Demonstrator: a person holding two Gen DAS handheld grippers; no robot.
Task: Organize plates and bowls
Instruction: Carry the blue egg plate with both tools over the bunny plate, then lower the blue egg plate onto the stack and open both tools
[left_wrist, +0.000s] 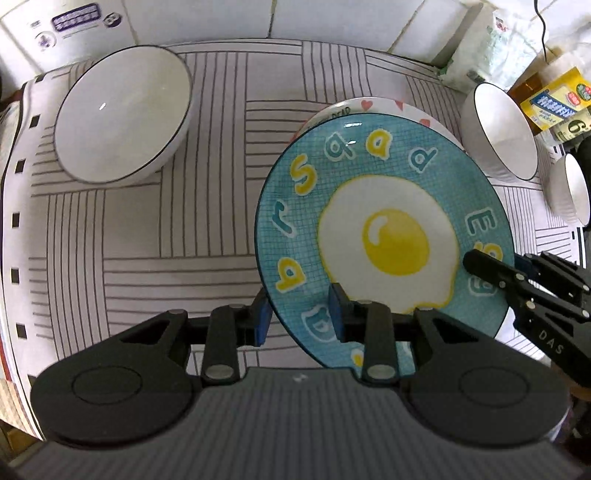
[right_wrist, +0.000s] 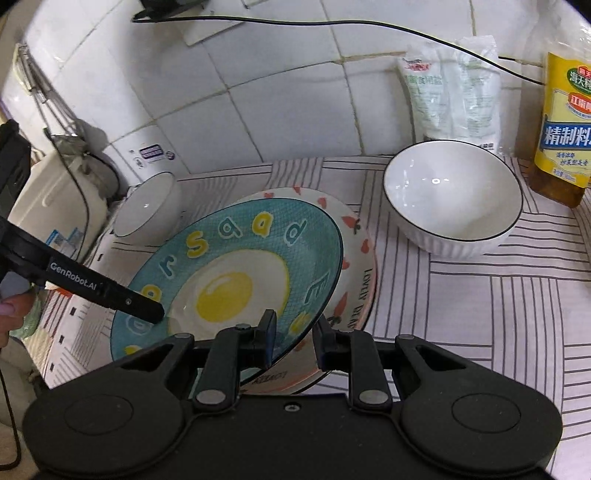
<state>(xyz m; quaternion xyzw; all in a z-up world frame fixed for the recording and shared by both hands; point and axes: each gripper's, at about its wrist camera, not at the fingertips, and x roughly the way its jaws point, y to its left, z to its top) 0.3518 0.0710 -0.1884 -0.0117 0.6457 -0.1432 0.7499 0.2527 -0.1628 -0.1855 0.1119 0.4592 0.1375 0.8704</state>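
A blue plate (left_wrist: 391, 240) (right_wrist: 229, 280) with a fried-egg picture lies tilted on a white plate with red hearts (left_wrist: 369, 105) (right_wrist: 354, 266). In the left wrist view my left gripper (left_wrist: 300, 315) straddles the blue plate's near rim, one pad under it and one over it, with slack showing, so it is open. From the right, my right gripper (left_wrist: 495, 264) (right_wrist: 294, 336) is shut on the opposite rim. A left gripper finger (right_wrist: 140, 306) rests over the plate's left side in the right wrist view.
White bowls with dark rims stand on the striped cloth (left_wrist: 184, 221): a large bowl (left_wrist: 122, 114) (right_wrist: 147, 210) to the left, another bowl (left_wrist: 498, 133) (right_wrist: 450, 199) to the right, a third bowl (left_wrist: 570, 188) beyond. A yellow-labelled bottle (right_wrist: 565, 125) and bags (right_wrist: 450, 92) line the tiled wall.
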